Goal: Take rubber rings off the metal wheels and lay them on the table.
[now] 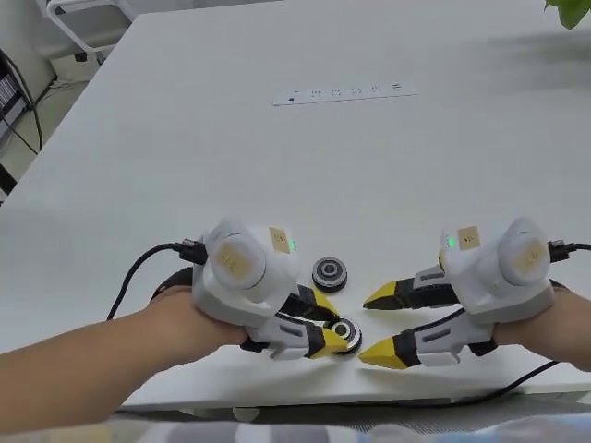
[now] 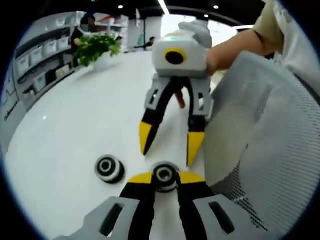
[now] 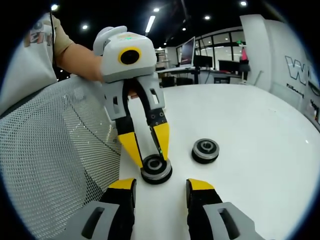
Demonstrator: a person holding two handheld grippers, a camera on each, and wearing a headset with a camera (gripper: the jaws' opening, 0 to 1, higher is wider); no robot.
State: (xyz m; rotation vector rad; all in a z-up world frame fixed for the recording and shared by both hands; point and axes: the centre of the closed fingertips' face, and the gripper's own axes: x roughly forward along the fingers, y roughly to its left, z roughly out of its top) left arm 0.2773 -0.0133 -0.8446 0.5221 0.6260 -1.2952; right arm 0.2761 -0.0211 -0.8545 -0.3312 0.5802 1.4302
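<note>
Two small metal wheels with black rubber rings lie near the table's front edge. One wheel (image 1: 345, 333) (image 2: 166, 176) (image 3: 156, 168) sits between the yellow tips of my left gripper (image 1: 331, 323) (image 2: 166, 178) (image 3: 150, 154), which is shut on it from both sides. The other wheel (image 1: 330, 273) (image 2: 109, 169) (image 3: 205, 150) lies flat and free a little farther in. My right gripper (image 1: 377, 325) (image 2: 169, 145) (image 3: 161, 185) faces the left one from the right. It is open, its tips just short of the held wheel, with nothing between them.
A white power strip (image 1: 343, 93) lies farther back on the white table (image 1: 231, 166). The table's front edge runs just below both grippers. A mesh chair back (image 2: 265, 150) (image 3: 50, 150) is close behind them. A potted plant (image 1: 572, 11) (image 2: 97, 47) stands at the far corner.
</note>
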